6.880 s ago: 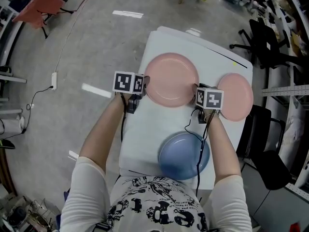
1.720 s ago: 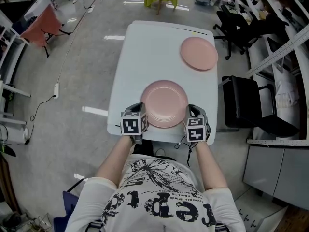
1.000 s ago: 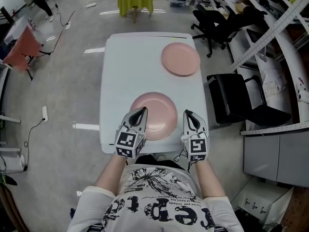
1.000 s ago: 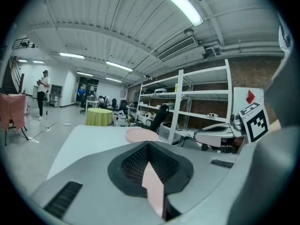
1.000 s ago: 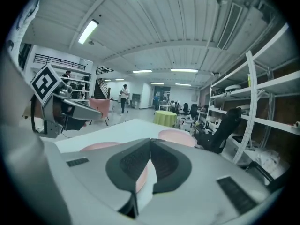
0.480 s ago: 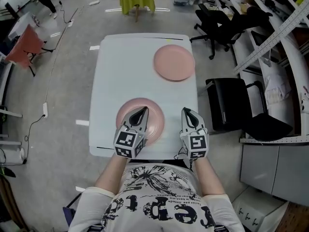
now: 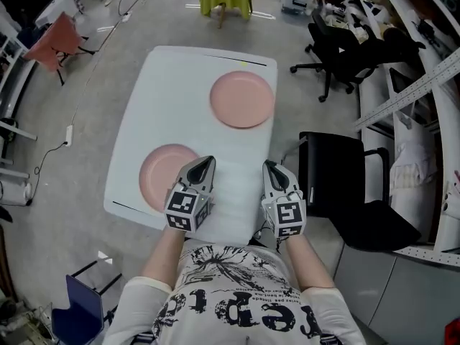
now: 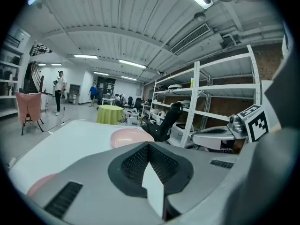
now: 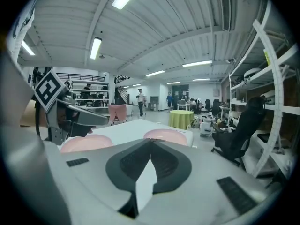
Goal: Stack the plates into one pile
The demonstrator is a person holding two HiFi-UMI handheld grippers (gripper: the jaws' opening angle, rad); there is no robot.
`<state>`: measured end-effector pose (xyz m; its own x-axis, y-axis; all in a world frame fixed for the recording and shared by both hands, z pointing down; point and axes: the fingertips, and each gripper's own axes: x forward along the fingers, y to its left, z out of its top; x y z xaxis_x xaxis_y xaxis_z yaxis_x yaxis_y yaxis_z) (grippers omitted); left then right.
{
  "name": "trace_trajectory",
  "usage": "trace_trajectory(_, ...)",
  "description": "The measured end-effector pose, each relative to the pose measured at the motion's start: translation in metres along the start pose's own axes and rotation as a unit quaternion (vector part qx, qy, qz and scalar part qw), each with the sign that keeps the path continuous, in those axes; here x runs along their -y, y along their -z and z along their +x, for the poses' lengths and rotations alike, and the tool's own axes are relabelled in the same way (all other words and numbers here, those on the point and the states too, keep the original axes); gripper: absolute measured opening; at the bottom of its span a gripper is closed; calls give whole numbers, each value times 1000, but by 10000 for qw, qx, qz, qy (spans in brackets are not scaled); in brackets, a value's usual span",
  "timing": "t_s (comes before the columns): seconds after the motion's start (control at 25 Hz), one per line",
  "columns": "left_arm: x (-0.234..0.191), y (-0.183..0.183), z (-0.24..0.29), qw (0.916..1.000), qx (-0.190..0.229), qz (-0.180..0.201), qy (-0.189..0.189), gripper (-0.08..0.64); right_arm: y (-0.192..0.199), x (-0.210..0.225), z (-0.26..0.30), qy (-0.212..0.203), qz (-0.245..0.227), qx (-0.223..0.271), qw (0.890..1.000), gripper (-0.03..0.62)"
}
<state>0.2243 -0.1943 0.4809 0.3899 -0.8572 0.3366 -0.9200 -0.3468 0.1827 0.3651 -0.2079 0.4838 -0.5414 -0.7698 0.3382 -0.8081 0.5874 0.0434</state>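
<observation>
Two pink plates (image 7: 242, 99) (image 7: 159, 172) on one white table (image 7: 172, 85); two hand-held grippers (image 7: 208, 162) (image 7: 267, 165) (both closed, empty)

**White surface and its load**

Item: one white rectangular surface (image 7: 172, 92) with rounded corners, which stood on a grey floor (image 7: 79, 106). It carried two round pink plates, set well apart. The far plate (image 7: 242, 99) lay flat near the far right corner. The near plate (image 7: 167, 175) lay flat by the near left edge, its right rim partly hidden.
</observation>
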Motion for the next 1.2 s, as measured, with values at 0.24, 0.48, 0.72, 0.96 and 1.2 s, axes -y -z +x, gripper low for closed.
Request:
trace_trajectory(0.24, 4, -17, 39, 9992, 242, 191, -262, 0, -10, 41, 13, -121, 59, 164, 9998, 8)
trace_trajectory(0.48, -35, -19, 93, 9990, -83, 209, -389, 2, 6, 77, 71, -76, 341, -339, 9988, 8)
trace_trajectory(0.72, -93, -11, 156, 9969, -575, -297, -442, 21, 21, 117, 141, 291, 546, -783, 9950, 64)
trace_trajectory(0.96, -145, 0, 209, 9902, -1160, -569, -534, 130, 34, 154, 205, 583, 757, -1197, 9882, 118)
trace_trajectory(1.2, -182, 14, 245, 9794, -1689, -865, -695, 138, 50, 181, 248, 896, 883, -1641, 9784, 118)
